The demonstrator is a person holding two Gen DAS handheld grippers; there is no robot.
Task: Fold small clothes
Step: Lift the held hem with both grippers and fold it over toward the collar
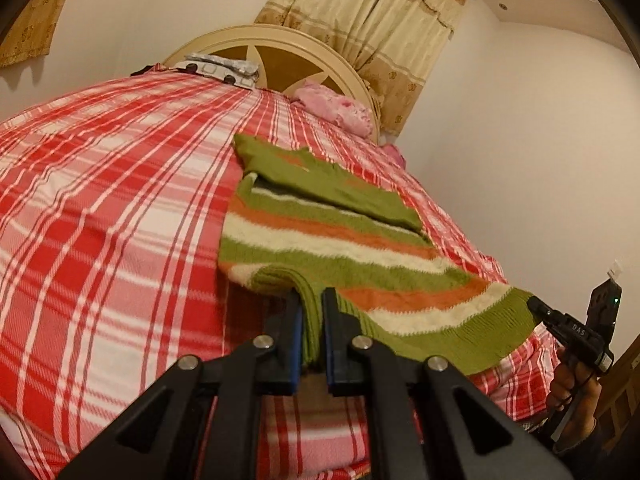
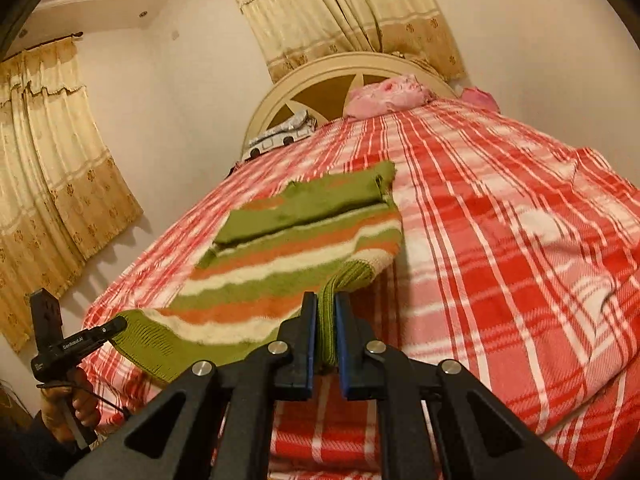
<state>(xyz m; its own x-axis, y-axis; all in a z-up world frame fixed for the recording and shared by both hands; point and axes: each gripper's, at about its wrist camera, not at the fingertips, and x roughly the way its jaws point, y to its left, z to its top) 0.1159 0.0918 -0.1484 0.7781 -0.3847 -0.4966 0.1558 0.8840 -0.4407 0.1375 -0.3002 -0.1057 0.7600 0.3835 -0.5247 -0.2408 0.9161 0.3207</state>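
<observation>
The striped sweater [image 1: 320, 240] is lying on the red plaid blanket [image 1: 100, 220], its near hem raised off the bed at both corners. In the left wrist view the left gripper [image 1: 311, 320] is clamping a green ribbed corner at 6 o'clock, jaws closed on the knit. The right gripper [image 2: 326, 322] is pinching the opposite hem corner, jaws likewise closed on it. A pink bundle [image 2: 386, 96] is sitting at 12 o'clock by the headboard [image 1: 280, 52], with curtains [image 2: 340, 12] hanging behind
</observation>
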